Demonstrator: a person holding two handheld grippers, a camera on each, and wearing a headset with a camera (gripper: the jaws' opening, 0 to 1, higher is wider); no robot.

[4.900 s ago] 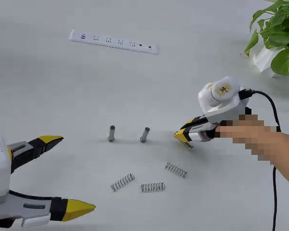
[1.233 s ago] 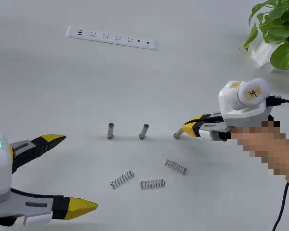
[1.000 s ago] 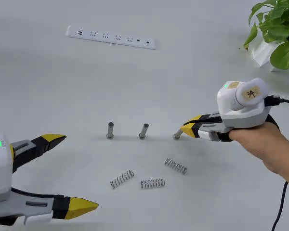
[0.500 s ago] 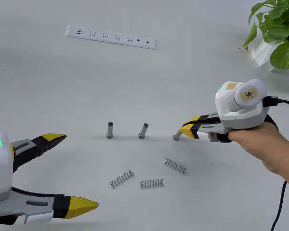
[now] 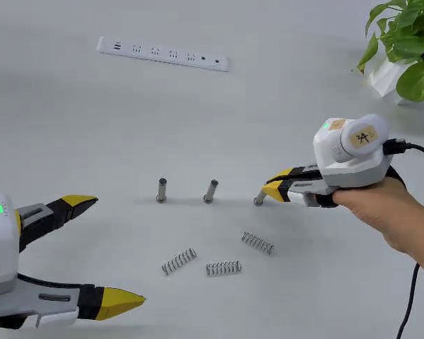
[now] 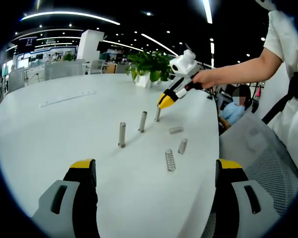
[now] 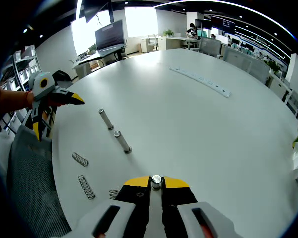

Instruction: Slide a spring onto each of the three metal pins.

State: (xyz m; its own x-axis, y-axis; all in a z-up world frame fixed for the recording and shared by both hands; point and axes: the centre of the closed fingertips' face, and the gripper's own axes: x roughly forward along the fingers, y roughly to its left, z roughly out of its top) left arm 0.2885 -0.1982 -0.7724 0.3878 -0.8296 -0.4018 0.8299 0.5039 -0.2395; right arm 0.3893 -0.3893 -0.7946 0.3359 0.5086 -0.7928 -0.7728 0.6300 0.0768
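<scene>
The right gripper [image 5: 272,190] has its jaws closed on the top of the right pin [image 5: 258,200], which leans toward it. In the right gripper view the pin's head sits between the yellow tips. The left pin [image 5: 162,192] and middle pin [image 5: 210,191] stand bare in the same row, apart from each other.

Three springs lie flat nearer the person, none touching: the left spring [image 5: 179,262], middle spring [image 5: 223,268] and right spring [image 5: 258,243].

The left gripper [image 5: 106,253] is spread wide and holds nothing, well apart from the springs over bare table [image 5: 71,127]. In the left gripper view the table's rounded edge curves past near the springs. A power strip [image 5: 162,55] and a plant [image 5: 406,42] sit far off.
</scene>
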